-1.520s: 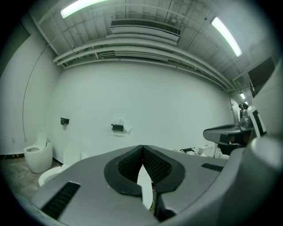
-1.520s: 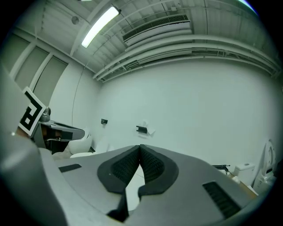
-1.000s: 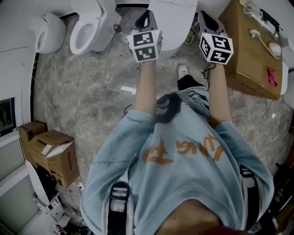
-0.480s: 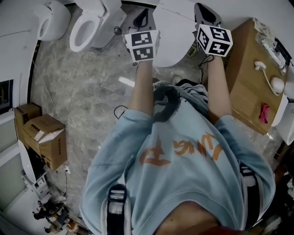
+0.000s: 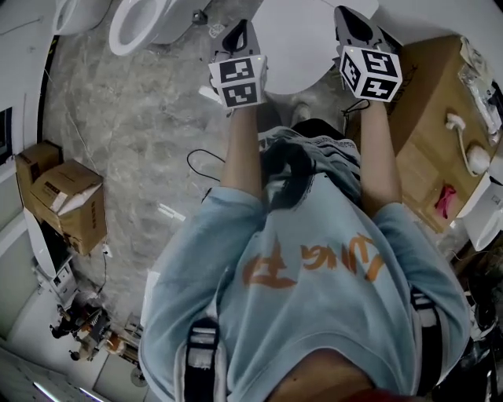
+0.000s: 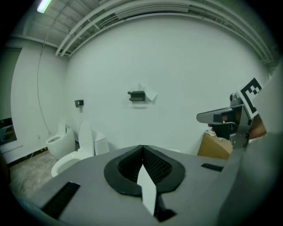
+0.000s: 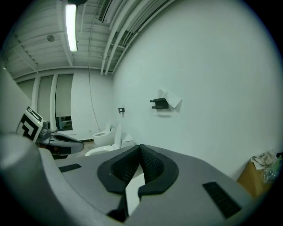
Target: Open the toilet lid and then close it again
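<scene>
Ahead, toilet lid (image 5: 295, 47) between grippers (image 5: 241, 30) (image 5: 346, 17).

Three toilets (image 5: 292, 43) (image 5: 140, 22) (image 5: 69, 11), three cardboard boxes (image 5: 35, 163) (image 5: 72, 206) (image 5: 436, 110), two grippers (image 5: 240, 31) (image 5: 351, 22)

- A light blue short-sleeved T-shirt (image 5: 314, 314) with orange lettering (image 5: 310, 261) across it.
- Dark webbing straps (image 5: 202, 349) with pale buckles run over both shoulders.
- The left gripper (image 5: 242, 30) and right gripper (image 5: 350, 17) look dark grey and narrow from above.
- Each gripper carries a cube with black-and-white square markers: the left cube (image 5: 236, 81) and the right cube (image 5: 371, 74).
- Seen along the gripper, the fingers (image 6: 157, 164) are black and ribbed, set in a smooth grey housing with dark rectangular slots (image 6: 62, 198).
- One pale shoe (image 5: 302, 115) shows.
</scene>
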